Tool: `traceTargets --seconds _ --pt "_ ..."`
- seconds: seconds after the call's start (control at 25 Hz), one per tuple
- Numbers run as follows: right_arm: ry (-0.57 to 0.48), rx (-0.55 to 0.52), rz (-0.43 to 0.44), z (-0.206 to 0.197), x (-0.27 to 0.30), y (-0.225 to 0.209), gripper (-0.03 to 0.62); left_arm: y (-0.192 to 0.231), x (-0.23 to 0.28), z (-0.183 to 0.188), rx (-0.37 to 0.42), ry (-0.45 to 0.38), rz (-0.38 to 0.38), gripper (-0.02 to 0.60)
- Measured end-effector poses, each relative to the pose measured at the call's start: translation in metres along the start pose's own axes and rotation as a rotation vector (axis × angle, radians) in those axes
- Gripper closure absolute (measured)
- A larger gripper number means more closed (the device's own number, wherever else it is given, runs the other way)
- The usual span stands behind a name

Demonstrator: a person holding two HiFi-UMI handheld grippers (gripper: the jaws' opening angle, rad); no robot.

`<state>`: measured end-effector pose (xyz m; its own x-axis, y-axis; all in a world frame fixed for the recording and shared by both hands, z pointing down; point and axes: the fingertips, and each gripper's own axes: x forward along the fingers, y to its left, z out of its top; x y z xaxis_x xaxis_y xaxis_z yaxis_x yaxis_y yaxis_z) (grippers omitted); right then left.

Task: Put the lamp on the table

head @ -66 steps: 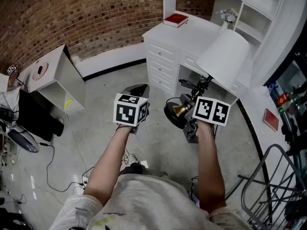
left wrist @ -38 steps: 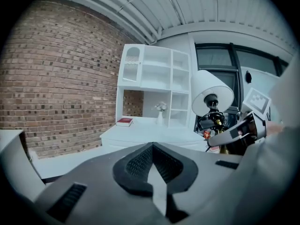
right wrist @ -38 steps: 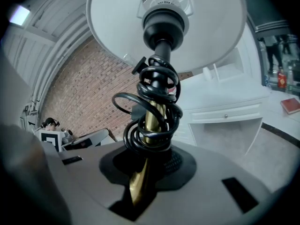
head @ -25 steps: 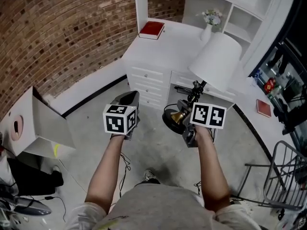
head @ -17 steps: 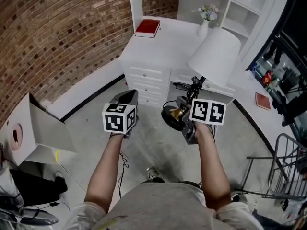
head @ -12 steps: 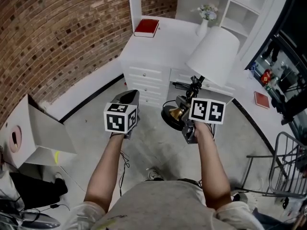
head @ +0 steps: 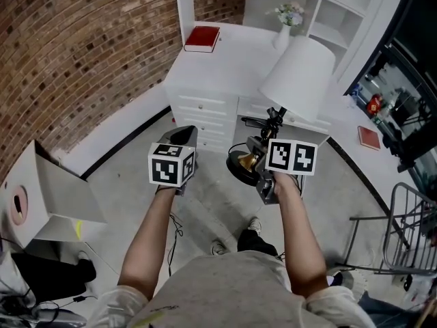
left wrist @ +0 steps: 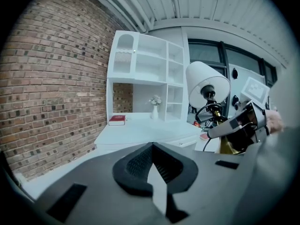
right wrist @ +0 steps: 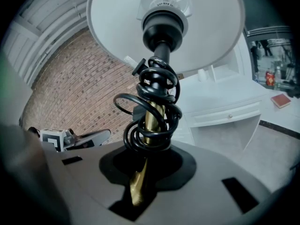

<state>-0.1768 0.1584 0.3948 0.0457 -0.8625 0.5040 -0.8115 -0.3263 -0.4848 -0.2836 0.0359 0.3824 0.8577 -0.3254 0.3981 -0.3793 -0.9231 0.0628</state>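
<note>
Head view, L to R: brick wall (head: pixel 82 46) fills the upper L; a pale box (head: pixel 51 197) sits on the floor at lower L, w/ a round pinkish mark on its top face. L gripper (head: pixel 186 130) is held out on the person's L arm over bare floor, jaws together at the tips w/ nothing between them; in the L gripper view the black pads meet in a point. Beyond it, centre top, stands the white table (head: pixel 232 60) against the wall, drawers in its front. On its top are a red book (head: pixel 202 38) near the L rear corner & a white vase (head: pixel 283 33) of flowers further R, w/ white shelving (head: pixel 341 5) above. The lamp (head: pixel 297 70) is not on the table: it is carried in the air in front of the drawers, tilted, its white shade seen against the table's R part & its black round base (head: pixel 239 169) low, toward the person. R gripper (head: pixel 258 157) is clamped on the lamp's brass stem (right wrist: pixel 150 121) near the base. The R gripper view shows the stem between the pads, black cord (right wrist: pixel 157 86) coiled round it above them & the shade's open underside overhead. Far R: a wire rack (head: pixel 410 231) at lower R
</note>
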Motion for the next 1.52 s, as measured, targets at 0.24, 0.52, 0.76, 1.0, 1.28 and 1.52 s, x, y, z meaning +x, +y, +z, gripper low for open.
traceTargets --seconds 0.24,0.52,0.76,1.0,1.28,1.52 --pt "-0.011 -0.003 -0.004 0.007 0.005 -0.007 0.510 0.000 0.014 0.008 0.013 -0.012 -0.005 0.589" --pt "-0.025 -0.002 -0.002 0.026 0.020 -0.031 0.510 -0.001 0.046 0.016 0.038 -0.007 -0.001 0.589" --pt "-0.029 0.008 0.001 0.057 0.042 -0.060 0.510 0.001 0.094 0.039 0.057 -0.004 -0.001 0.589" --pt "-0.005 0.009 -0.003 0.087 0.064 -0.100 0.510 -0.003 0.149 0.056 0.053 0.005 0.002 0.589" --pt "0.016 -0.001 -0.008 0.128 0.087 -0.146 0.510 -0.008 0.211 0.075 0.042 0.024 0.006 0.589" --pt "0.020 -0.002 -0.002 0.162 0.100 -0.184 0.510 -0.019 0.258 0.091 0.049 0.038 0.010 0.589"
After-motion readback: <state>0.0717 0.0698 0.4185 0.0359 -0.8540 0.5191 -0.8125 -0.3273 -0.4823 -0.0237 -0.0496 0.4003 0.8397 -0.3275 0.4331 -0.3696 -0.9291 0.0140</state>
